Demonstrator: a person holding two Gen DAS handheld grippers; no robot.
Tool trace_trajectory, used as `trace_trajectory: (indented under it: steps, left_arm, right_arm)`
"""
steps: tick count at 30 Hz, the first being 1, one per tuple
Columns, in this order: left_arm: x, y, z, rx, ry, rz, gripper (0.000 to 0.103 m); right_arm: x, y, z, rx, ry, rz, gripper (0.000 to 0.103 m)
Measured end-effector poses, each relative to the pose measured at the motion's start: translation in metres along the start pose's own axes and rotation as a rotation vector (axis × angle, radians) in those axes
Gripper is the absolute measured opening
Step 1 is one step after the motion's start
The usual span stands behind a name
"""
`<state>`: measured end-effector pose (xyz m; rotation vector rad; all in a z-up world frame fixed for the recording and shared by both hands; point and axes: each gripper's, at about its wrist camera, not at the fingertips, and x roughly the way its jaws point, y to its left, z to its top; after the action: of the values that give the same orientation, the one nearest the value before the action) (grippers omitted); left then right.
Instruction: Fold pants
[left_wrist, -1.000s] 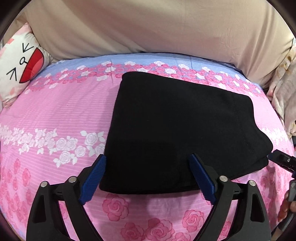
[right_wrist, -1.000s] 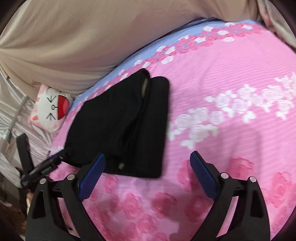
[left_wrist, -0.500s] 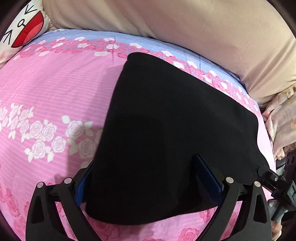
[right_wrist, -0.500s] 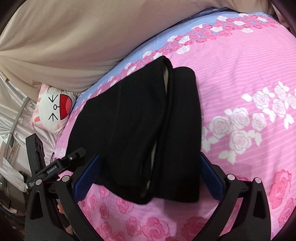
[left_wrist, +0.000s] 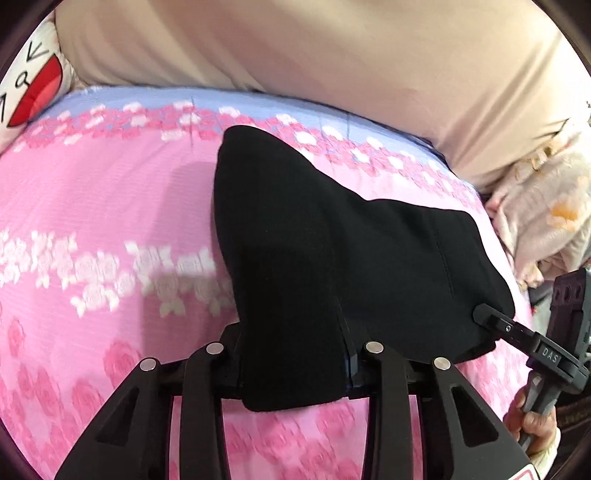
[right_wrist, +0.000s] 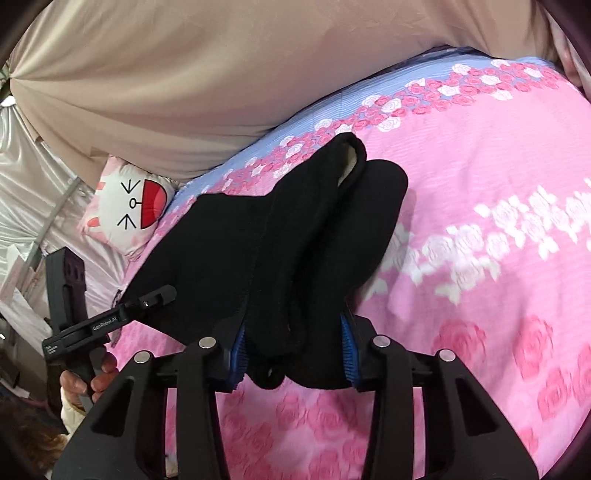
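The folded black pants (left_wrist: 332, 258) lie on the pink rose bedsheet (left_wrist: 110, 221). My left gripper (left_wrist: 293, 365) is shut on their near left corner, and the cloth bunches over its fingers. My right gripper (right_wrist: 293, 354) is shut on the near right end of the pants (right_wrist: 280, 240), where the stacked layers show and sag between the blue pads (right_wrist: 347, 350). Each gripper shows in the other's view, the right one (left_wrist: 491, 321) and the left one (right_wrist: 155, 295), both at the pants' near edge. The gripped edge is lifted off the sheet.
A beige headboard cushion (left_wrist: 332, 55) runs along the far side of the bed. A cat-face pillow (right_wrist: 129, 206) sits at the far left corner. A pale floral blanket (left_wrist: 546, 221) is heaped at the right. Silvery curtain (right_wrist: 33, 177) hangs beyond the bed's left side.
Both grippers moved forward over the near edge of the pants and closed on it. The gripped edge has bunched and risen from the sheet.
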<state>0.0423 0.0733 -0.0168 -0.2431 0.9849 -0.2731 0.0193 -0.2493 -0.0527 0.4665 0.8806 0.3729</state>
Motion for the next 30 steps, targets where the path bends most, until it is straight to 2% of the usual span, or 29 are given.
trace_trajectory:
  steps: [5, 7, 8, 9, 10, 11, 12, 14, 16, 17, 18, 20, 22, 26, 27, 29, 30]
  left_arm:
    - [-0.021, -0.017, -0.030, 0.051, 0.073, -0.024, 0.033]
    - [-0.024, -0.022, -0.046, 0.073, 0.096, -0.014, 0.040]
    - [-0.022, -0.022, -0.054, 0.081, 0.108, -0.001, 0.048]
    - [-0.021, -0.022, -0.063, 0.093, 0.105, 0.025, 0.056]
    - [-0.020, -0.019, -0.066, 0.101, 0.092, 0.049, 0.059]
    - [-0.021, -0.017, -0.068, 0.104, 0.085, 0.068, 0.061]
    - [-0.023, -0.014, -0.068, 0.100, 0.083, 0.079, 0.061]
    - [-0.039, -0.007, -0.062, 0.088, 0.048, 0.087, 0.061]
    - [-0.063, -0.003, -0.051, 0.095, -0.036, 0.133, 0.061]
    - [-0.073, -0.003, -0.044, 0.102, -0.082, 0.155, 0.063]
    - [-0.081, -0.003, -0.037, 0.113, -0.130, 0.169, 0.070]
    - [-0.083, -0.008, -0.025, 0.125, -0.193, 0.209, 0.073]
    - [-0.073, -0.014, -0.016, 0.154, -0.214, 0.219, 0.074]
    - [-0.034, -0.021, -0.007, 0.153, -0.161, 0.233, 0.075]
    - [-0.028, -0.021, -0.008, 0.148, -0.146, 0.239, 0.075]
    - [-0.012, -0.019, -0.011, 0.137, -0.116, 0.265, 0.075]
    - [-0.007, -0.019, -0.012, 0.135, -0.107, 0.285, 0.075]
  right_arm:
    - [-0.027, -0.007, -0.024, 0.028, 0.042, 0.007, 0.039]
    - [-0.036, -0.010, -0.036, 0.039, 0.062, -0.001, 0.039]
    - [-0.037, -0.013, -0.043, 0.039, 0.076, -0.024, 0.042]
    - [-0.035, -0.018, -0.049, 0.044, 0.091, -0.040, 0.049]
    - [-0.033, -0.021, -0.053, 0.045, 0.103, -0.054, 0.057]
    - [-0.031, -0.027, -0.057, 0.055, 0.108, -0.081, 0.072]
    - [-0.032, -0.033, -0.058, 0.078, 0.108, -0.096, 0.077]
    - [-0.047, -0.035, -0.053, 0.097, 0.062, -0.092, 0.077]
    - [-0.071, -0.028, -0.043, 0.061, -0.027, -0.130, 0.077]
    - [-0.079, -0.023, -0.037, 0.032, -0.066, -0.149, 0.078]
    - [-0.083, -0.015, -0.030, -0.005, -0.096, -0.166, 0.078]
    - [-0.077, 0.002, -0.014, -0.106, -0.129, -0.215, 0.078]
    - [-0.051, 0.012, 0.001, -0.174, -0.117, -0.256, 0.078]
    - [0.010, 0.012, 0.022, -0.204, -0.029, -0.244, 0.077]
    - [0.023, 0.008, 0.024, -0.196, -0.002, -0.240, 0.073]
    - [0.033, 0.007, 0.020, -0.225, 0.006, -0.248, 0.051]
    - [0.034, 0.010, 0.018, -0.234, 0.025, -0.212, 0.033]
